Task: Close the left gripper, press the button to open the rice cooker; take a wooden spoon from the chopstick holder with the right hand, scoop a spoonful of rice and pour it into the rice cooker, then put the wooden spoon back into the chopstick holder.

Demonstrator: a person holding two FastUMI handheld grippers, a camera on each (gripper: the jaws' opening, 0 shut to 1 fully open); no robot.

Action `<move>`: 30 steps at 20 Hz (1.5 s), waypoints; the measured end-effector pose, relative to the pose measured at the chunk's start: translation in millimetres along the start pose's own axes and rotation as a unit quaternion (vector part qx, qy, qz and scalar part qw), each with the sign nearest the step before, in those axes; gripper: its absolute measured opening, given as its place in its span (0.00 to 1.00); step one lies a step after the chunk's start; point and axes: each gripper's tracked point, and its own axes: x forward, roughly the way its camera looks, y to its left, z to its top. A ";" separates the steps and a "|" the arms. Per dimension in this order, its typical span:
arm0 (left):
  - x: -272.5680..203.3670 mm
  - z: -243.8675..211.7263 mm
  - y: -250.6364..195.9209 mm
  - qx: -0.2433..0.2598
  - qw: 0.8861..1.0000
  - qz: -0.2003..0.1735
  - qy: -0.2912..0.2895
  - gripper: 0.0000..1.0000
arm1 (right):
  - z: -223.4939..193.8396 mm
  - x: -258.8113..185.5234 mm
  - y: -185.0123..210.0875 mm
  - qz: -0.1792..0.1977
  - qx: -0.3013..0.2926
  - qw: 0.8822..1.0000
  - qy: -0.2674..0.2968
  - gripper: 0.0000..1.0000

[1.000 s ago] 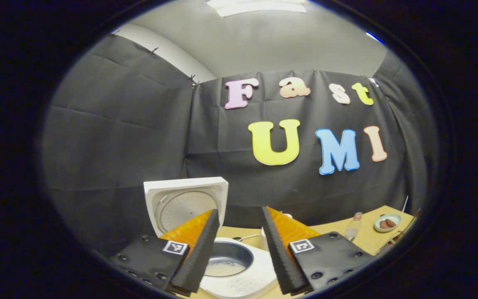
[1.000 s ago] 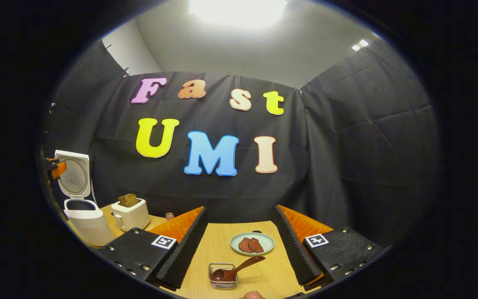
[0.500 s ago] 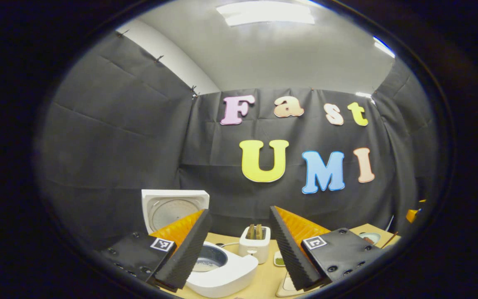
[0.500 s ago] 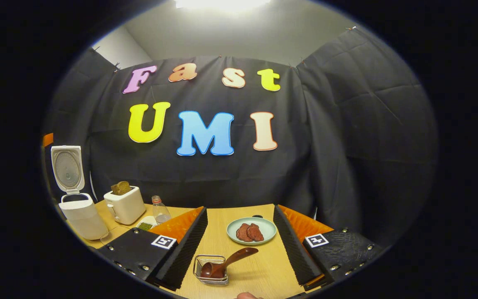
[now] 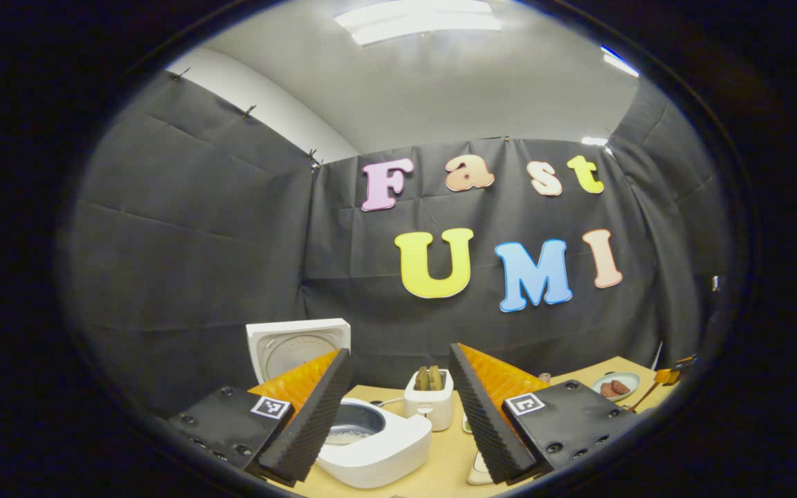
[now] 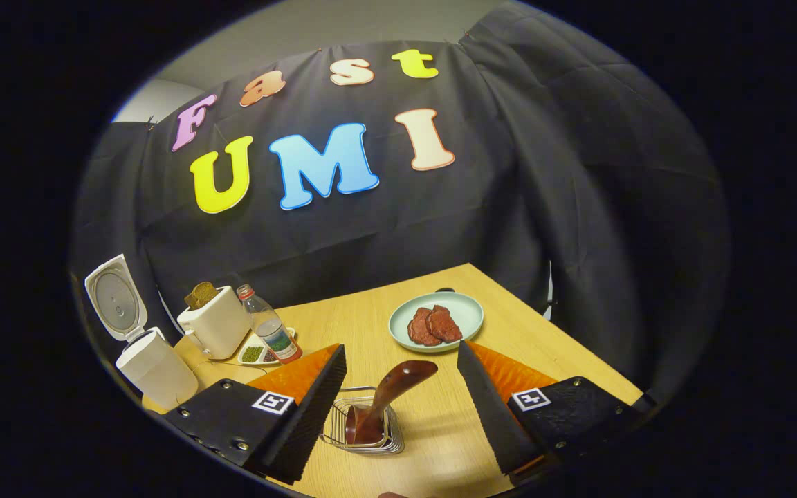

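Your right gripper [image 6: 398,408] is hovering wide open, gripping nothing, around the wooden spoon [image 6: 386,398] standing in the chopstick holder [image 6: 364,430] at 6 o'clock. Your left gripper [image 5: 398,422] is gaping empty; the rice cooker [image 5: 371,449], lid up, is sitting between its fingers at 6 o'clock.

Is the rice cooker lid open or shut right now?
Open. The lid stands raised behind the rice cooker, and in the left gripper view the inner pot is uncovered.
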 end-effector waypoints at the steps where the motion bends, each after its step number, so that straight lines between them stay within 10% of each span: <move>1: -2.2 -0.1 1.5 0.004 1.000 0.004 0.002 0.98 | -5.8 3.1 1.5 0.003 0.007 1.000 0.011 0.99; 6: -14.2 -1.0 12.4 0.012 1.000 0.020 0.008 0.98 | -38.2 20.7 12.6 0.021 0.037 0.997 0.070 0.92; 9: -17.2 -2.0 20.3 0.019 0.999 0.030 0.010 0.98 | -58.7 26.2 16.7 0.025 0.049 0.993 0.101 0.58; 12: -16.5 -4.3 26.8 0.020 0.999 0.036 0.011 0.98 | -64.7 27.9 26.0 0.041 0.046 0.991 0.117 0.48; 14: -12.9 -5.0 29.5 0.017 0.999 0.036 0.012 0.98 | -60.7 29.0 25.0 0.034 0.045 0.992 0.112 0.15; 30: 10.6 -35.5 74.6 -0.023 1.000 -0.004 0.011 0.98 | 32.9 -28.6 110.7 0.047 -0.046 0.998 0.000 0.12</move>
